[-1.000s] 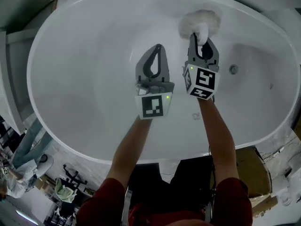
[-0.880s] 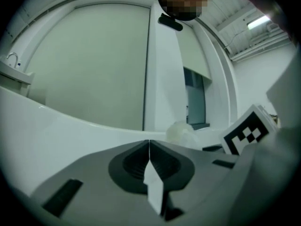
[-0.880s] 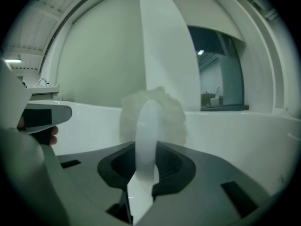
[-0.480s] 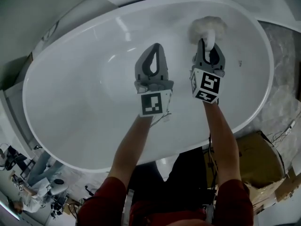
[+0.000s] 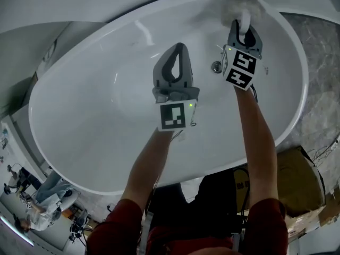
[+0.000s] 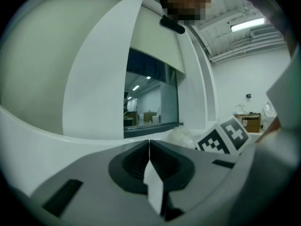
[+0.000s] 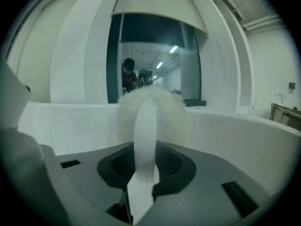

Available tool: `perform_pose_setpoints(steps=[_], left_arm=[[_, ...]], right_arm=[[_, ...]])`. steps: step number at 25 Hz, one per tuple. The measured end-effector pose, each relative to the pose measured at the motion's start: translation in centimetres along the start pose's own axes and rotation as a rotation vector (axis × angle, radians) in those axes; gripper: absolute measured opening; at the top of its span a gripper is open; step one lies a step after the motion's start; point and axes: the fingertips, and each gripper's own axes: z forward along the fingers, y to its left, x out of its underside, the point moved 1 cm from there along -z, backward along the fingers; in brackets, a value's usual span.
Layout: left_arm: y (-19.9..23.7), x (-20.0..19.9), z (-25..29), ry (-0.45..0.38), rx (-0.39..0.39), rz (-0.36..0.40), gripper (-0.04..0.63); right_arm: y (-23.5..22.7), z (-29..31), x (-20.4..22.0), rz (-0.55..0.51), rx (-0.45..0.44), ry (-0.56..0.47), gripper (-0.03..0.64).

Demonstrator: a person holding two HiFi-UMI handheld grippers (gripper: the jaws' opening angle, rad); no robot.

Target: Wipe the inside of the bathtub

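Bathtub (image 5: 79, 137): white, oval, seen from above.
Right gripper (image 5: 243, 24): jaws clamped on the white handle (image 7: 145, 135) of a fluffy pad (image 5: 240, 5).
Fluffy pad: at the bathtub's far inner wall, by the rim.
Left gripper (image 5: 179, 49): jaws pressed together, empty, over the bathtub's middle.
Drain (image 5: 217, 66): on the bathtub floor.

Setting: an indoor lab or test hall, not a home bathroom.

Evidence, head view:
- A freestanding white bathtub (image 5: 90, 132) stands on grey veined flooring (image 5: 319, 94).
- Cardboard boxes (image 5: 295, 182) and loose cables (image 5: 321, 153) sit at lower right.
- A person (image 5: 42, 195) stands among small gear (image 5: 79, 222) at lower left.

Evidence, left gripper view:
- A strip light (image 6: 247, 24) and exposed ceiling conduit are at upper right.
- An interior window (image 6: 150, 100) at centre opens onto another lit room.
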Motion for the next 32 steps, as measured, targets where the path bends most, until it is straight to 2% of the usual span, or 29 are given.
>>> perform_pose_setpoints(steps=[3, 7, 14, 23, 32], left_arm=[[0.9, 2.7, 2.4, 0.019, 0.022, 0.018, 0.016], [0.4, 4.6, 3.4, 0.02, 0.024, -0.001, 0.016], [1.7, 3.6, 3.5, 0.022, 0.022, -0.003, 0.017], [8.9, 3.4, 0.1, 0.018, -0.053, -0.017, 0.017], [17.2, 4.2, -4.5, 0.018, -0.139, -0.033, 0.017]], right_arm=[[0.8, 1.9, 2.0, 0.017, 0.018, -0.006, 0.095], [0.1, 2.4, 3.7, 0.022, 0.043, -0.005, 0.095], [0.4, 3.1, 2.3, 0.022, 0.054, 0.0, 0.094], [7.2, 3.6, 1.5, 0.035, 0.027, 0.01, 0.094], [16.7, 2.5, 1.9, -0.006, -0.031, 0.002, 0.094]])
